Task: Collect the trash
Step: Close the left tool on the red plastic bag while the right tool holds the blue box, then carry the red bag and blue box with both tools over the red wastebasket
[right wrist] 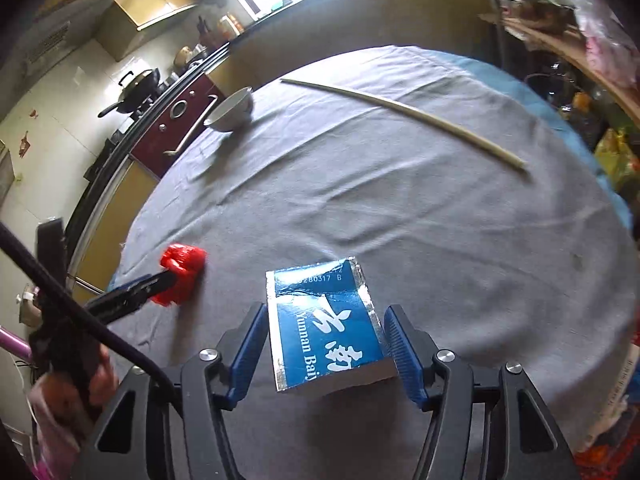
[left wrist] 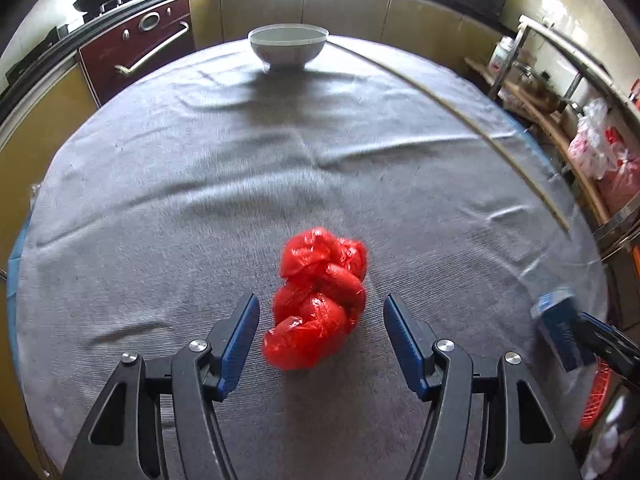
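The left gripper [left wrist: 321, 338] stood wide open, its blue ribbed pads [left wrist: 240, 340] either side of the crumpled red plastic bag [left wrist: 318, 300], which lay on the grey cloth-covered table [left wrist: 180, 200] near the front edge, and neither pad was touching it yet! Over on the other side, the right gripper [right wrist: 326, 342] flanked the blue and silver cardboard box [right wrist: 326, 320] with white lettering; the right-hand pad looked pressed to the box's foil edge while a sliver of gap showed at the left-hand pad, so whether it truly had a hold I could not tell. That box looked light and fairly stiff, though thin card would dent under a hard squeeze, so a grip across its two long sides seemed the sensible one. The red bag was the opposite story: soft, springy, almost weightless and slick, likely to squash flat and slip out, so pinching it across the thick knotted middle looked best, closing well in. Farther back a white ceramic bowl [left wrist: 288, 46] sat upright near the far rim, and a long pale wooden stick [left wrist: 460, 112] lay across the table's right side, well apart from both pieces of trash. No bin showed clearly in either view.
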`<state>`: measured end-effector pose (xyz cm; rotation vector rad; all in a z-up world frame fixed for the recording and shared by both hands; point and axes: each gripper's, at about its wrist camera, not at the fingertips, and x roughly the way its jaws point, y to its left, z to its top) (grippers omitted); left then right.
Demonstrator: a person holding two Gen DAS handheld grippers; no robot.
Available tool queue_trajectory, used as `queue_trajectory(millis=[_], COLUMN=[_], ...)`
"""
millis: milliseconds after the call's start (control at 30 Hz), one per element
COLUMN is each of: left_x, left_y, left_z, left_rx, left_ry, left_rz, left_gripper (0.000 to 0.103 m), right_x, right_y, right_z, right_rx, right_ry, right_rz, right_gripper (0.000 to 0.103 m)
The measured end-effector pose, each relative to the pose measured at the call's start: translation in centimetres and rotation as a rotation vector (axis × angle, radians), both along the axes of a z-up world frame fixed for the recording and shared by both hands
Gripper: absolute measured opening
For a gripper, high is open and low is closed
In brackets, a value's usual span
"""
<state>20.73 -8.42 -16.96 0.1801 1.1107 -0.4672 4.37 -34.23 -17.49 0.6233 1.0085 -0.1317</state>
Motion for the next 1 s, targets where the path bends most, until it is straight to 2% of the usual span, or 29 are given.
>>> queue_trajectory(millis=[33, 67, 267, 500, 767, 1000], left_x=[0.0, 0.0, -1.3, -5.7, -10.2, -13.6], left_y=[-0.1, 0.0, -0.1, 0.1, 0.9, -0.2], left_z=[-0.4, -0.6, 0.0, 2.4, 6.3, 9.3], left_rx=[-0.006, -0.019, -0.023, -0.010, -0.032, -0.064], left_ry=[0.009, 0.016, -0.012, -0.072, -0.149, -0.208], left_rz=[0.002, 0.002, -0.003, -0.046, -0.071, -0.136], left_gripper=[0.061, 0.046, 0.044, 0.044, 0.044, 0.044], right_x=[-0.4, -0.9, -1.6, -0.9, -3.1, -7.4], right_y=[-0.5, -0.8, -0.7, 0.8, 0.0, -3.0], right_z=[-0.2, -0.2, 0.1, 0.2, 1.5, 3.8], right_rx=[0.008, 0.016, -0.057, -0.136, -0.046, 0.062], right_ry=[0.001, -0.010, -0.015, -0.009, -0.075, -0.159], right_rz=[-0.009, -0.014, 0.016, 0.052, 0.001, -0.092], right_gripper=[0.062, 0.062, 0.062, 0.062, 0.062, 0.062])
